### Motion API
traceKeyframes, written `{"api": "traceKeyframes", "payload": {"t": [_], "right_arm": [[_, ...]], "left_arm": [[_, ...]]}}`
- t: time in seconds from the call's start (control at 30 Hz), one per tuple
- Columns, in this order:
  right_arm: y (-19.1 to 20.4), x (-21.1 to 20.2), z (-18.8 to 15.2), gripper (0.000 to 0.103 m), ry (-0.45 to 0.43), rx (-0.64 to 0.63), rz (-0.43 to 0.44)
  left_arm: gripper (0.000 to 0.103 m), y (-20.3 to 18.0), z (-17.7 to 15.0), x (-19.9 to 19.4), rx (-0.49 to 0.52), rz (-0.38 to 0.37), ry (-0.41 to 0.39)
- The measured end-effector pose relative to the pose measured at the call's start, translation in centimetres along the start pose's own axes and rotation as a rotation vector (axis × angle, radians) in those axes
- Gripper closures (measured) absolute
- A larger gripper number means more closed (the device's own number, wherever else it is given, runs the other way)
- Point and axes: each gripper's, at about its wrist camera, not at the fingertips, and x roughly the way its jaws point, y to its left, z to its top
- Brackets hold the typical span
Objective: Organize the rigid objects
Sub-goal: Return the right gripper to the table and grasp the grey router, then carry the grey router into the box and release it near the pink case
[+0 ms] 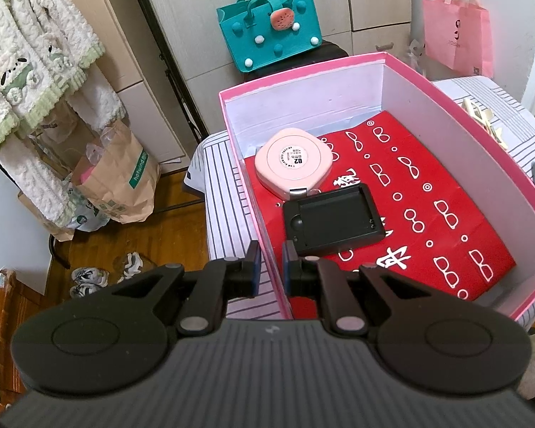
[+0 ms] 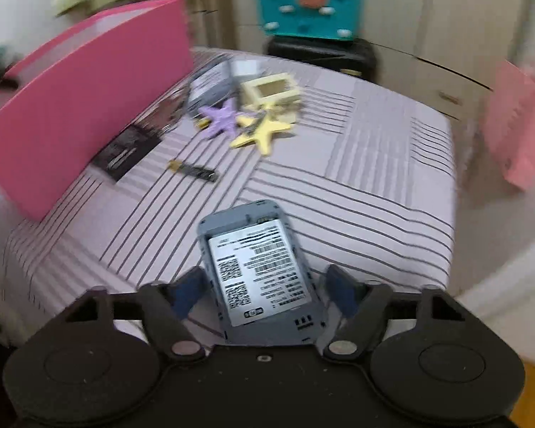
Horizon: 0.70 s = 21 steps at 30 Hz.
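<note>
The grey device (image 2: 260,278) is lying on the striped cloth (image 2: 356,178) between the right gripper's (image 2: 264,289) spread jaws; neither pad is pressing it, and its near end is hidden behind the gripper body. Ahead of those jaws, stars (image 2: 246,125) and a dark stick (image 2: 194,170) are blurring together, with bare cloth to the right. The left gripper (image 1: 271,267) is clamping the pink box's (image 1: 463,114) near wall, one finger inside and one outside. Beyond them inside are sitting a black tray (image 1: 333,219) and pink case (image 1: 290,160).
</note>
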Motion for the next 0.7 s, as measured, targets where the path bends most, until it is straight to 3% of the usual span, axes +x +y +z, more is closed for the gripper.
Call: {"api": "traceKeyframes", "payload": {"t": [0.17, 0.27, 0.7], "right_arm": [[-0.3, 0.0, 0.1, 0.034, -0.014, 0.123, -0.028], [0.1, 0.3, -0.1, 0.032, -0.017, 0.07, -0.049], [0.2, -0.1, 1.4, 0.036, -0.075, 0.134, -0.089]], "left_arm": [[0.093, -0.1, 0.1, 0.0, 0.007, 0.004, 0.001], [0.093, 0.0, 0.1, 0.0, 0.004, -0.004, 0.0], [0.093, 0.1, 0.1, 0.0, -0.004, -0.017, 0.004]]}}
